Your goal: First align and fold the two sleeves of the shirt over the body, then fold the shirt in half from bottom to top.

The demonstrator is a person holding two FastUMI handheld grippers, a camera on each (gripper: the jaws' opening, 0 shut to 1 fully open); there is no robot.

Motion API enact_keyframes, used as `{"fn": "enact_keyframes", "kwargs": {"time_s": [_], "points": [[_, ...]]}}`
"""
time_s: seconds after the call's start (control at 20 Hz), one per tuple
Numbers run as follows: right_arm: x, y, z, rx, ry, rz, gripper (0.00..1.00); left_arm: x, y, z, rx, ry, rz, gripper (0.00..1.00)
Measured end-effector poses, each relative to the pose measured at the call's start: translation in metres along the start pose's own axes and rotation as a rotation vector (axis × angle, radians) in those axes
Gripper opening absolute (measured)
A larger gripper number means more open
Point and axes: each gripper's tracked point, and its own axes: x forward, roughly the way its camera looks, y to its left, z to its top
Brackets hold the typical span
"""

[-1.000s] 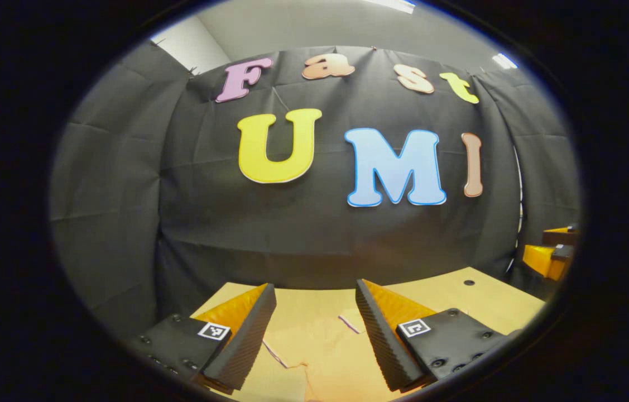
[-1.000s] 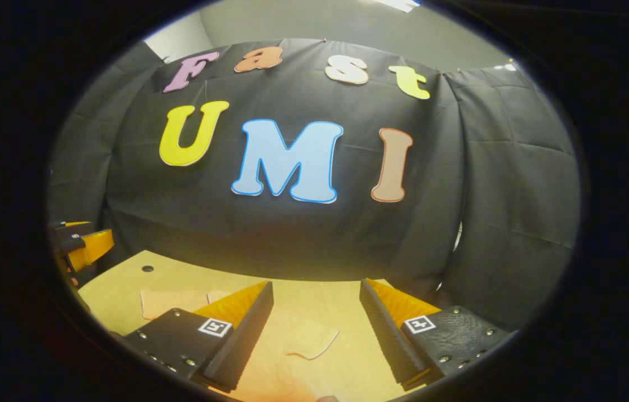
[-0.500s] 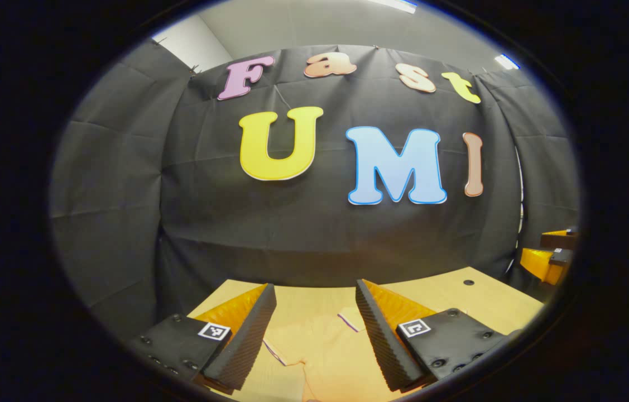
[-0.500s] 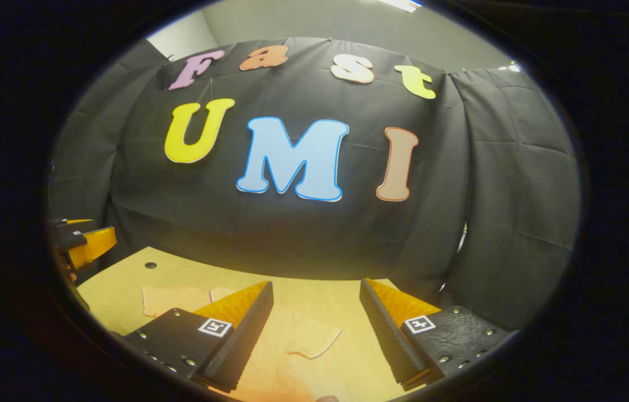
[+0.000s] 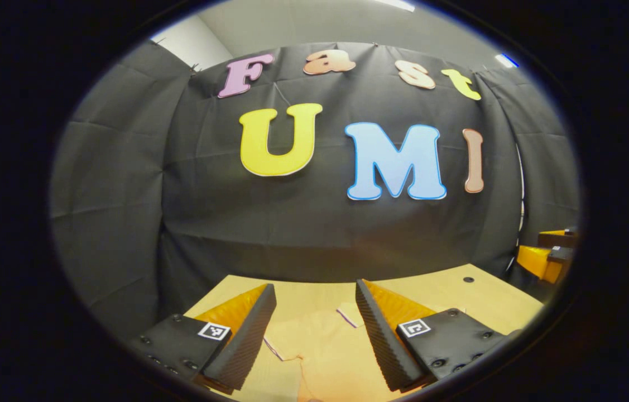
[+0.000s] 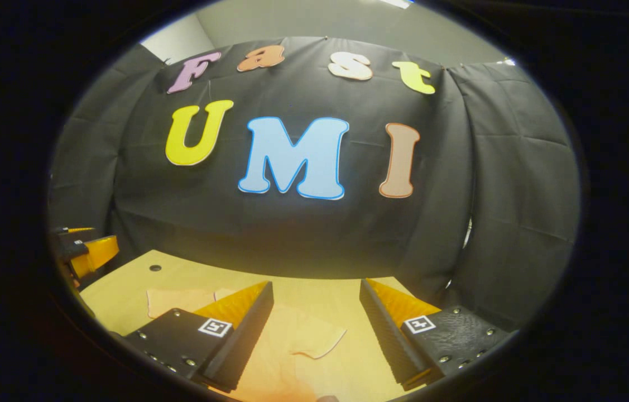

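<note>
A pale orange shirt [image 5: 322, 357] lies flat on the light wooden table [image 5: 476, 298], with one sleeve [image 5: 286, 340] spread toward the left in the left gripper view. In the right gripper view the same shirt [image 6: 286, 363] shows its other sleeve [image 6: 317, 338] reaching right and a far part [image 6: 172, 300] at the left. My left gripper [image 5: 314, 329] hovers above the shirt, open, with nothing between its fingers. My right gripper [image 6: 316, 326] is likewise open and empty above the cloth. Each gripper also appears at the edge of the other's view: the right one [image 5: 543, 259], the left one [image 6: 85, 251].
The table [image 6: 124, 282] has a small dark hole near its far edge [image 5: 468, 280], also seen as a hole [image 6: 154, 268] in the right gripper view. Black cloth walls close in the booth on the far side and both flanks.
Both views have tilted slightly downward, so more of the table and shirt shows between the fingers. Both grippers stay open.
</note>
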Motion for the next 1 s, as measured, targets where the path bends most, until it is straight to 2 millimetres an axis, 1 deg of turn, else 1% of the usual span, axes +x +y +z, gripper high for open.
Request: {"fn": "enact_keyframes", "kwargs": {"time_s": [0.1,0.25,0.3,0.35,0.4,0.5,0.7,0.75,0.8,0.95,1.0], "points": [[0.006,-0.001,-0.010,0.002,0.025,0.000,0.96,0.000,-0.003,0.001,0.007,-0.001,-0.005,0.94],[0.021,-0.005,-0.029,0.011,0.083,-0.005,0.96,0.002,-0.006,0.000,0.024,0.001,-0.006,0.94],[0.027,-0.006,-0.034,0.022,0.101,-0.003,0.93,0.003,-0.006,-0.001,0.033,0.001,-0.006,0.94],[0.033,-0.006,-0.041,0.035,0.118,0.001,0.96,0.005,-0.008,0.000,0.039,-0.001,-0.009,0.94],[0.039,-0.007,-0.047,0.046,0.134,0.000,0.96,0.006,-0.009,0.000,0.043,0.000,-0.011,0.94],[0.054,-0.010,-0.061,0.065,0.171,-0.002,0.96,0.009,-0.011,-0.004,0.044,0.008,-0.013,0.94],[0.091,-0.016,-0.097,0.077,0.269,-0.010,0.97,0.011,-0.015,-0.014,0.041,0.033,-0.014,0.94],[0.100,-0.017,-0.107,0.075,0.295,-0.012,0.93,0.012,-0.014,-0.016,0.042,0.038,-0.010,0.94],[0.108,-0.018,-0.115,0.076,0.318,-0.013,0.96,0.013,-0.015,-0.017,0.041,0.043,-0.009,0.94],[0.133,-0.021,-0.141,0.086,0.378,-0.022,0.97,0.013,-0.015,-0.018,0.037,0.048,0.001,0.94],[0.140,-0.022,-0.153,0.094,0.407,-0.028,0.97,0.013,-0.015,-0.018,0.037,0.050,0.007,0.94]]}}
